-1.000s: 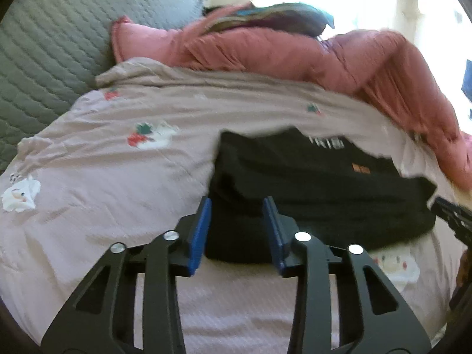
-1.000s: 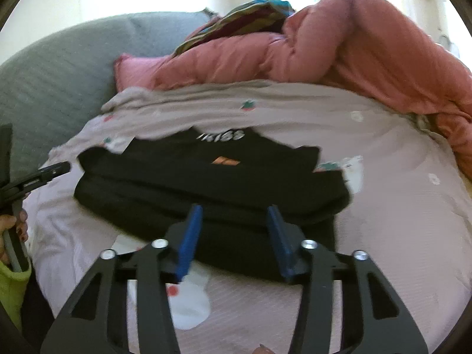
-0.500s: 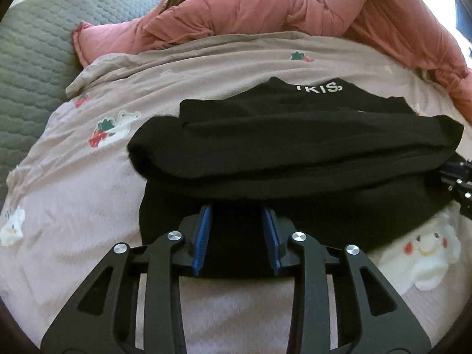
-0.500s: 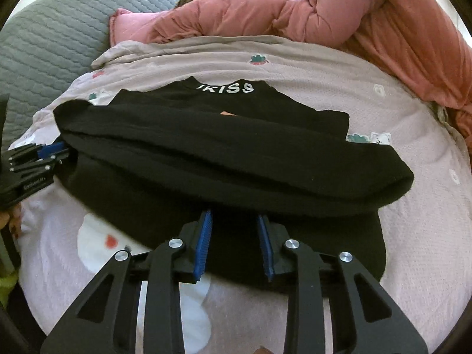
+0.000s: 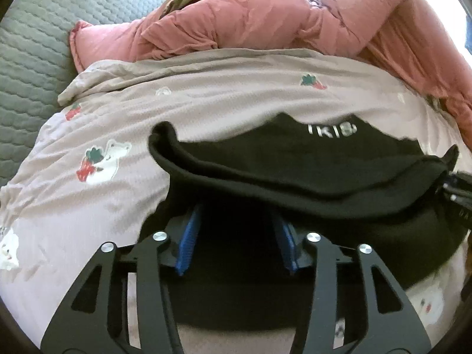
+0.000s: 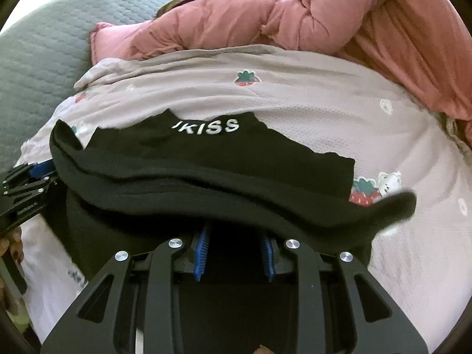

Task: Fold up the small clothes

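Black garment (image 6: 206, 159) pinched in down-tilted right tool (image 6: 236, 236); left tool (image 5: 239, 218) just opening around it

A bed takes up the room; a soft pale pink sheet (image 5: 206, 112) with strawberries and little white bears covers it; a puffy pink blanket (image 6: 339, 20) is piled at the far side; a grey quilted cushion (image 5: 32, 59) sits at the left; bright light shines in behind.
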A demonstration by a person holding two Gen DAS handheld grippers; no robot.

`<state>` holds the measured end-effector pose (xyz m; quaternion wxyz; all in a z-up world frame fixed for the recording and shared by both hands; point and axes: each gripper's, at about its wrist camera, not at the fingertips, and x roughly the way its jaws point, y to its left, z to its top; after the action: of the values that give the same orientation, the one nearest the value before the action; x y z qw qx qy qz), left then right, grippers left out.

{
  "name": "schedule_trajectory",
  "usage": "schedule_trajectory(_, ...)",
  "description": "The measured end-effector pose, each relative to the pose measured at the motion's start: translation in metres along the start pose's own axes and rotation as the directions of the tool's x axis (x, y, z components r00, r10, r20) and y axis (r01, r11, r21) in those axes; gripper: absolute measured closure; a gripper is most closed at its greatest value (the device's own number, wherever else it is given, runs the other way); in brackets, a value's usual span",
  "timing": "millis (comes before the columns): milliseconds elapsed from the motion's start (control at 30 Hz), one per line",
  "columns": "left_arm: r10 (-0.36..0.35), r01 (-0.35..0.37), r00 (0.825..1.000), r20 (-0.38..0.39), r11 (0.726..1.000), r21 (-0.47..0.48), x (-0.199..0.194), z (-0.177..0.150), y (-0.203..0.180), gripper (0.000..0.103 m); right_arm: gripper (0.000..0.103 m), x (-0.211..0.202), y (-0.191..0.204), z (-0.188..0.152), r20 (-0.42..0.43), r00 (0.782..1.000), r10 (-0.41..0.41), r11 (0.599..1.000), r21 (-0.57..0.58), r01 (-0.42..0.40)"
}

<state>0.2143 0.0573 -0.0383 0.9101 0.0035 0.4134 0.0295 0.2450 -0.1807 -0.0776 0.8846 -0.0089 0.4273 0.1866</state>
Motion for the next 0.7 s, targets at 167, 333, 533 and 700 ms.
schedule_trajectory(167, -0.055, 0.047, 0.996, -0.068, 0.993, -0.109, 0.018, 0.028, 0.016, 0.057, 0.073, 0.015, -0.012, 0.015, -0.023, 1.000, -0.021, 0.999, 0.037, 0.022)
schedule_trajectory(333, -0.085, 0.081, 0.996, -0.009, 0.971, -0.224, 0.028, 0.049, 0.043, 0.053, 0.073, 0.022, -0.035, 0.029, -0.007, 0.999, -0.053, 0.992, 0.110, 0.053)
schedule_trajectory(533, -0.094, 0.099, 0.995, 0.033, 0.946, -0.308, 0.034, 0.040, 0.086, 0.047, 0.057, -0.010, -0.055, 0.032, 0.105, 0.991, -0.078, 0.987, 0.150, 0.061)
schedule_trajectory(700, -0.178, 0.167, 0.984, -0.013, 0.942, -0.290, 0.048, 0.035, 0.094, 0.039, 0.044, -0.027, -0.076, 0.025, 0.122, 0.984, -0.128, 0.979, 0.172, 0.106)
